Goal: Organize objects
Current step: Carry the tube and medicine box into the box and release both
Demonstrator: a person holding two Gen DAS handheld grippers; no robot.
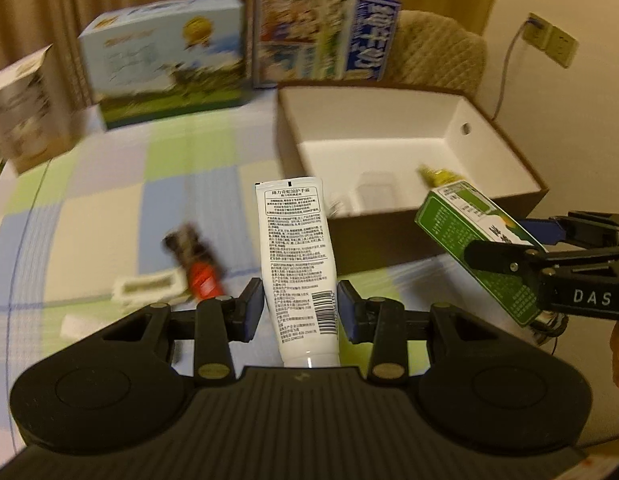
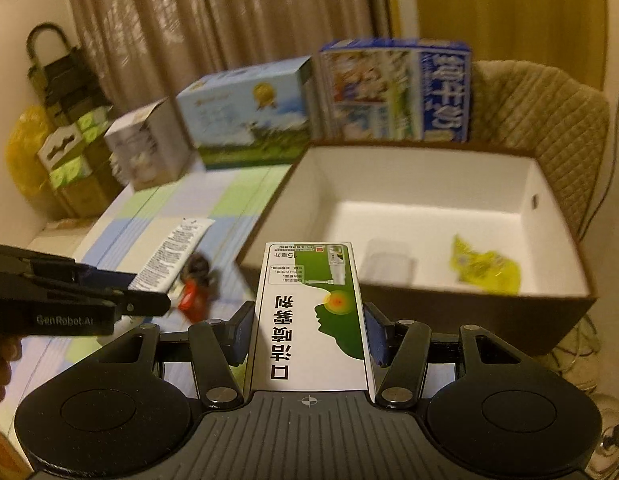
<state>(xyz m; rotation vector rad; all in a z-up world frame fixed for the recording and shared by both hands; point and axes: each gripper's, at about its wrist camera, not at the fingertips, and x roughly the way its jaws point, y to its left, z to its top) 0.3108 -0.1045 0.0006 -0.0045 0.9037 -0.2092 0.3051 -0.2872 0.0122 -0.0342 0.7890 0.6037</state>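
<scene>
- Gripping a white tube [image 1: 297, 264] of hand cream, the left gripper [image 1: 300, 312] has its two blue pads pressed against the tube's sides near the cap end; the tube points forward, lifted above the table [image 1: 109, 208].
- The right gripper [image 2: 309, 330] pinches a green and white carton [image 2: 311, 312] between its pads, the carton's far end reaching toward the near wall of the open box [image 2: 429, 304].
- From the left camera, the right gripper [image 1: 505, 248] and its carton [image 1: 469, 240] hang just to the right of the tube, apart from it, over the box's [image 1: 521, 168] near corner.
- The box is brown outside and white inside. A yellow packet [image 2: 485, 266] lies on its floor near the right wall; a blurred clear item [image 2: 389, 264] lies beside it. Most of the floor is bare.
- On the checked tablecloth, left of the tube, lie a blurred red and black item [image 1: 197, 264] and a small white piece [image 1: 145, 286].
- Three printed cartons stand along the table's far edge: a blue one [image 1: 325, 36] behind the box, a pale blue one [image 1: 165, 60], and a white one [image 1: 25, 108].
</scene>
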